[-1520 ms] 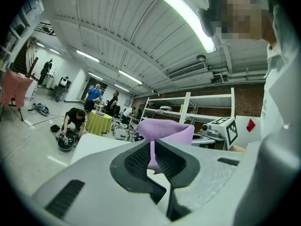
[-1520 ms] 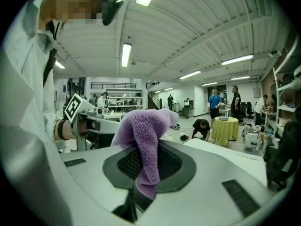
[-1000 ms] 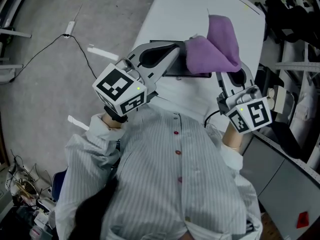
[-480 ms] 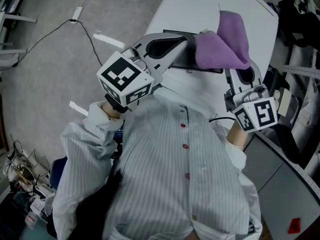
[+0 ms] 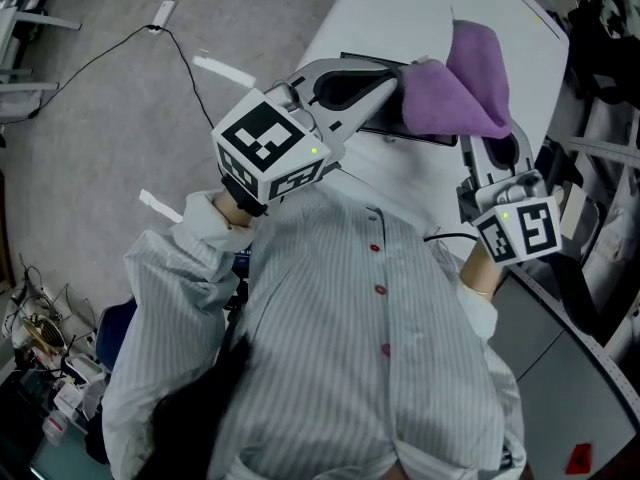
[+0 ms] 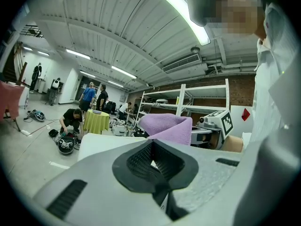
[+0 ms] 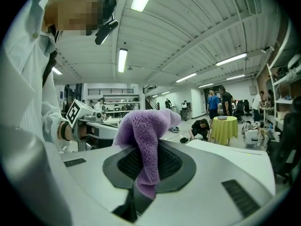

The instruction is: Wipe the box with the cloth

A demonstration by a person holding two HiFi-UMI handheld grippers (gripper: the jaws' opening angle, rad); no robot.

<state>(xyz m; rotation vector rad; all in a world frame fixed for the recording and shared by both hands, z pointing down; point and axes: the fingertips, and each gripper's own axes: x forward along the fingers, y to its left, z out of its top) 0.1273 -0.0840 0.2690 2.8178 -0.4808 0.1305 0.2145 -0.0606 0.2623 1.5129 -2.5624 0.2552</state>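
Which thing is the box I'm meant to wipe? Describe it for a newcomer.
Find the white table ahead of the person, then the purple cloth held by the right gripper above it. The box is the flat dark rectangle lying partly under that cloth, the only dark shape on the pale tabletop.

Box [image 5: 430, 138]: your left gripper [image 5: 392, 86] and the cloth [image 5: 470, 83] are covering most of it; only dark strips are showing beside them.
Contact under left gripper: the cloth is draping against its tip, so whether it is touching the box is not showing.
Right gripper [image 5: 492, 150]: the cloth is hiding its tips from above.
Cloth's clamped end: it is disappearing between your right jaws.
Table [image 5: 400, 13]: the head view's top edge is cutting off its far end, beyond both tools.
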